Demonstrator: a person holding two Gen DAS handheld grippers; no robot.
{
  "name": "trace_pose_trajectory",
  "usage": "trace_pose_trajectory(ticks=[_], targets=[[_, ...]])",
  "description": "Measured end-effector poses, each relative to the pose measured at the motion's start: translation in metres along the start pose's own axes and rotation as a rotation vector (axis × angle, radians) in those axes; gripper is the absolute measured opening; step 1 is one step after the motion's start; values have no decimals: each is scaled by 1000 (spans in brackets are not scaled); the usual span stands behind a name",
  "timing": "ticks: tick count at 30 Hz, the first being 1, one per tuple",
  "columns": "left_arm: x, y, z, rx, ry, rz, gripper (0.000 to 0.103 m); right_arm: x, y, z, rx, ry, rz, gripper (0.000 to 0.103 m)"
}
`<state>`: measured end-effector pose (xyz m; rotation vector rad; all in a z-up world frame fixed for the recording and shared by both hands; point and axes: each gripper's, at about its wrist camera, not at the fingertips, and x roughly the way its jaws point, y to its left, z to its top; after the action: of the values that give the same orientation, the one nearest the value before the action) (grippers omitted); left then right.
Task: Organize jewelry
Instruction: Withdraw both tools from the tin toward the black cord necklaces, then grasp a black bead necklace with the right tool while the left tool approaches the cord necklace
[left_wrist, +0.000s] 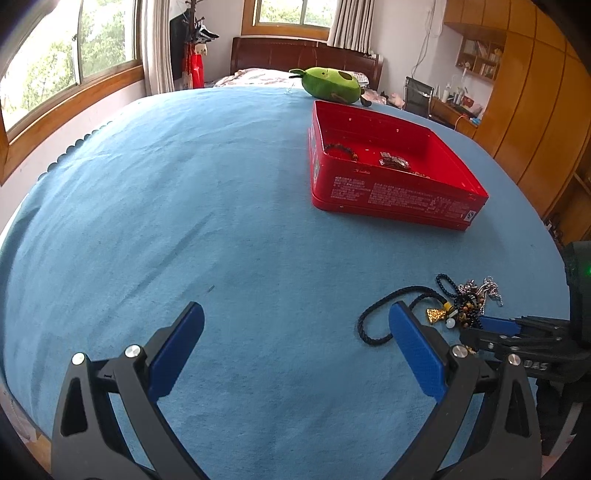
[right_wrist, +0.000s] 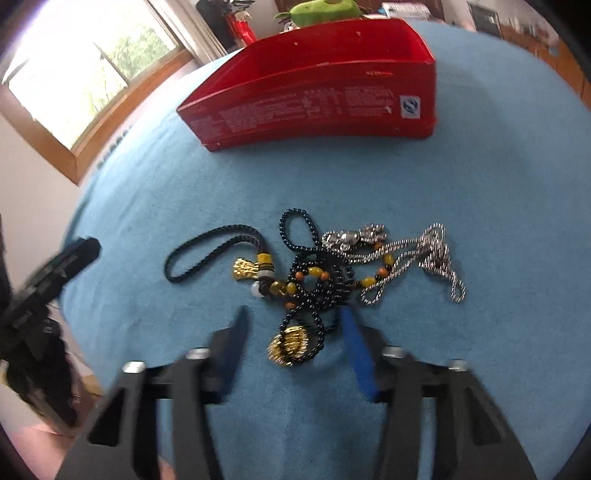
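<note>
A tangle of jewelry (right_wrist: 314, 284) lies on the blue cloth (right_wrist: 480, 221): a black braided cord with a gold pendant (right_wrist: 207, 247), dark and amber bead strands, a silver chain (right_wrist: 424, 251) and a gold coiled piece (right_wrist: 291, 345). My right gripper (right_wrist: 292, 312) points down over it, open, with the bead strand and the gold piece between its blue fingers; the pads stand apart from them. The left gripper (left_wrist: 295, 308) hovers wide open and empty, its right finger (left_wrist: 406, 332) over the cord's loop (left_wrist: 373, 325). Behind stands an open red tin (left_wrist: 388, 199) holding a dark bracelet (left_wrist: 341, 149) and other pieces (left_wrist: 393, 160).
A green plush toy (left_wrist: 328, 85) lies behind the tin at the table's far edge. Bare blue cloth (left_wrist: 166, 203) stretches left of the tin. Windows, a bed, a desk and wooden wardrobes ring the room. The table's near edge runs just below both grippers.
</note>
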<state>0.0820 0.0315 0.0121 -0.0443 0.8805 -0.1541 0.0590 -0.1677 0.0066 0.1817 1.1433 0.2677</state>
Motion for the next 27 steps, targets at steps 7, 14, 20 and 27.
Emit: trace_pose_trajectory(ticks=[7,14,20,27], targets=[[0,-2,-1,3,8,-9,99,-10,-7,-1,6,-22,74,5],[3,-8,-2,11,18,-19,99,-48,-13,1,11,-101,135,4],[9,-15,-2,25,37,-25,99,-81,-18,-2,18,-177,155,4],[13,-24,-2,37,46,-32,99,-122,-29,-9,29,-275,156,4]])
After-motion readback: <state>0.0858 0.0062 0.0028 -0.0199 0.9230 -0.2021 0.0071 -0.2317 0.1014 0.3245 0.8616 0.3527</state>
